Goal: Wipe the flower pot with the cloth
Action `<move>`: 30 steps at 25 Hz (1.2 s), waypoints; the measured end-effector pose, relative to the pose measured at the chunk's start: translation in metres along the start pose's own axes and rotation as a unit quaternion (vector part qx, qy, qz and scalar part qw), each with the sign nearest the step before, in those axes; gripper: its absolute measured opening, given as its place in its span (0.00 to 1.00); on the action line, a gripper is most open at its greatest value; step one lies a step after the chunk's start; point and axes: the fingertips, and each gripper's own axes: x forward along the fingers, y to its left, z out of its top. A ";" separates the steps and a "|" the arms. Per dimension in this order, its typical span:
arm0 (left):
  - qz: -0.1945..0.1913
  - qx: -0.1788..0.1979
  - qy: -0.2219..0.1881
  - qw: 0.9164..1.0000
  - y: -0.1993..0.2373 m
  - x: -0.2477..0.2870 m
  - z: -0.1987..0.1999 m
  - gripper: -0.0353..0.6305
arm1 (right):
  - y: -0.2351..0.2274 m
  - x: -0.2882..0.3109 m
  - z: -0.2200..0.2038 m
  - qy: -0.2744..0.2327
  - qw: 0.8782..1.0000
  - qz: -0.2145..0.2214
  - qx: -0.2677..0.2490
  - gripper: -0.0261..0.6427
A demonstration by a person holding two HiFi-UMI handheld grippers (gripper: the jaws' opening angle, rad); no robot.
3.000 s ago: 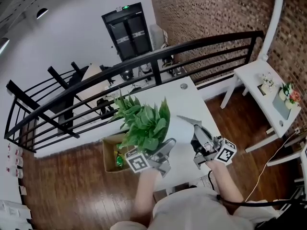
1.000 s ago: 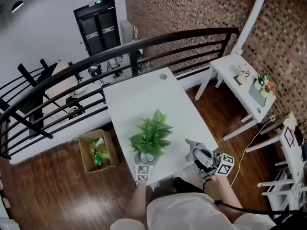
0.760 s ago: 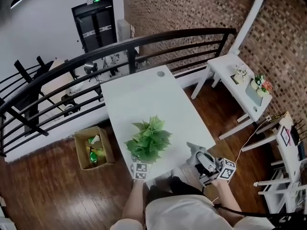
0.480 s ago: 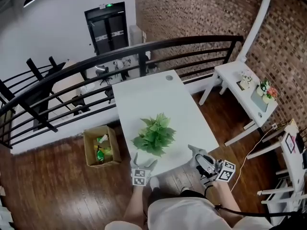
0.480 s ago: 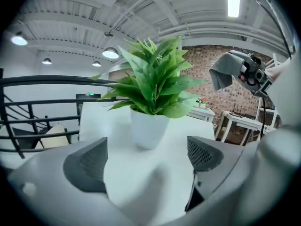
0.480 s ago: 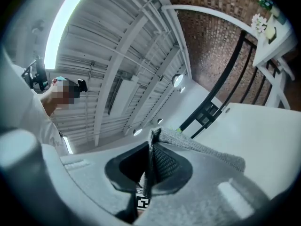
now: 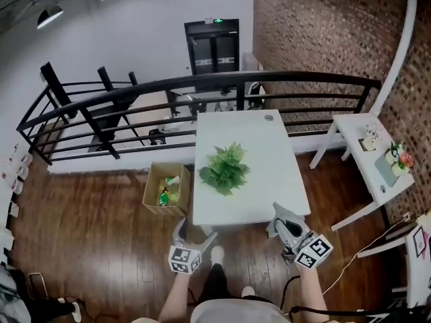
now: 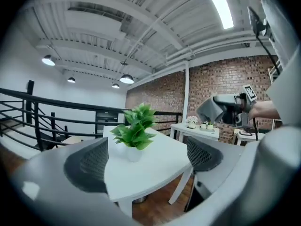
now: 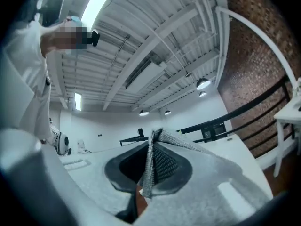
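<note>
I see a white table (image 7: 269, 180) standing on the wooden floor (image 7: 94, 214). One flower pot (image 8: 133, 153) stands upright near the table's centre and holds a leafy green plant (image 7: 225, 169). A round grommet (image 7: 269, 118) sits at the far end. An open cardboard box (image 7: 166, 188) rests on the floor just beside the table's left edge.

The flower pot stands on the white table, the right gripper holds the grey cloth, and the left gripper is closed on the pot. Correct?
No: the left gripper is open and empty, its jaws having just been opening, apart from the flower pot; the left gripper view shows it. The rest holds: pot on the white table, grey cloth in the right gripper.
</note>
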 end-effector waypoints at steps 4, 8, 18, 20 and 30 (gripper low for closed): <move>0.015 -0.006 -0.032 0.999 -0.050 -0.033 0.061 0.85 | 0.012 -0.019 0.023 0.023 0.999 -0.016 0.022 0.03; 0.030 0.029 -0.054 0.998 -0.074 -0.048 0.116 0.85 | 0.045 -0.013 0.046 0.010 0.999 -0.024 -0.048 0.03; 0.076 0.069 -0.100 0.990 -0.075 -0.059 0.188 0.84 | 0.054 -0.013 0.106 -0.022 0.952 -0.227 -0.203 0.03; 0.091 0.060 -0.111 0.988 -0.063 -0.069 0.189 0.84 | 0.059 -0.014 0.103 -0.021 0.952 -0.231 -0.202 0.03; 0.117 0.028 -0.123 0.985 -0.033 -0.078 0.192 0.78 | 0.071 -0.003 0.098 -0.016 0.948 -0.240 -0.211 0.03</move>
